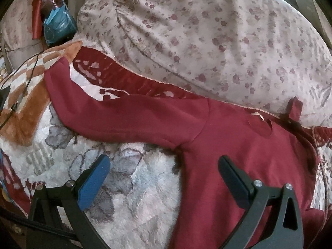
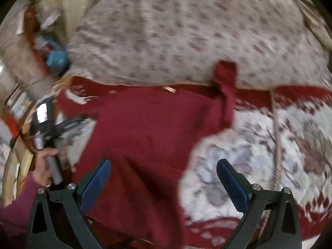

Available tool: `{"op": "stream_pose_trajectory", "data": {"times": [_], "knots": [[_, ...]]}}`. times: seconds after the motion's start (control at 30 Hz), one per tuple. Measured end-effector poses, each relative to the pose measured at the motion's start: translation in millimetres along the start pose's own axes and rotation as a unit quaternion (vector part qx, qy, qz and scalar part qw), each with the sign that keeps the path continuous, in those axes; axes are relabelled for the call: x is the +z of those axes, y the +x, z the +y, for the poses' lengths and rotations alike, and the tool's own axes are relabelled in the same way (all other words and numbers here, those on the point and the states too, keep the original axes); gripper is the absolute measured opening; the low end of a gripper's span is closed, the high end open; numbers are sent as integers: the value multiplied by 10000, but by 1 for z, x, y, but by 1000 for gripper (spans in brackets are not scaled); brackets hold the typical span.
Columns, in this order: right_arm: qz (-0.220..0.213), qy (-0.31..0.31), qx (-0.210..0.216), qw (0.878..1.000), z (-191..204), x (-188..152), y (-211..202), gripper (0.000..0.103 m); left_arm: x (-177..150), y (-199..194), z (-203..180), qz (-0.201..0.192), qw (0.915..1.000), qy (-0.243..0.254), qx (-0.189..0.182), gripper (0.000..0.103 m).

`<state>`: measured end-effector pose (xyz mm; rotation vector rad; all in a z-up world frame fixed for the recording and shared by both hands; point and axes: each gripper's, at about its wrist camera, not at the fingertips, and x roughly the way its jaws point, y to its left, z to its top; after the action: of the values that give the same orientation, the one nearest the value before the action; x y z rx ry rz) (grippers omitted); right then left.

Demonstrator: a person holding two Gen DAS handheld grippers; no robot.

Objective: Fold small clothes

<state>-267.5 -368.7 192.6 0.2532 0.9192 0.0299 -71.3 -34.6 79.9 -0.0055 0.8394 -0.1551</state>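
A dark red long-sleeved top (image 1: 238, 145) lies spread flat on the fleecy floral blanket (image 1: 134, 186) of a bed, just near of a flowered pillow (image 1: 207, 31), one sleeve reaching far left. The left tool (image 1: 164, 178) hangs wide open, empty, over its left underarm. The right tool (image 2: 164, 182), equally wide open and empty, hangs over its right edge.

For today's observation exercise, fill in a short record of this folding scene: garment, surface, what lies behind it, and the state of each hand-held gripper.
garment: dark red long-sleeved knit top, spread flat, one sleeve stretched out sideways
surface: fluffy white blanket with grey flower pattern
behind: large pillow in pale fabric with small maroon flowers
left hand-held gripper: open, over the top's side edge below the sleeve, gripping nothing
right hand-held gripper: open, over the top's other edge, gripping nothing
image quality: right wrist view blurred
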Motion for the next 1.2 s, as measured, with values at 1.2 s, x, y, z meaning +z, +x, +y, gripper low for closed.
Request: {"op": "stream_pose_trajectory", "data": {"times": [1.2], "knots": [[-245,-55,-728,9970,57,32,198,103,3,19,-34,-112,9988,482,35,103]]}}
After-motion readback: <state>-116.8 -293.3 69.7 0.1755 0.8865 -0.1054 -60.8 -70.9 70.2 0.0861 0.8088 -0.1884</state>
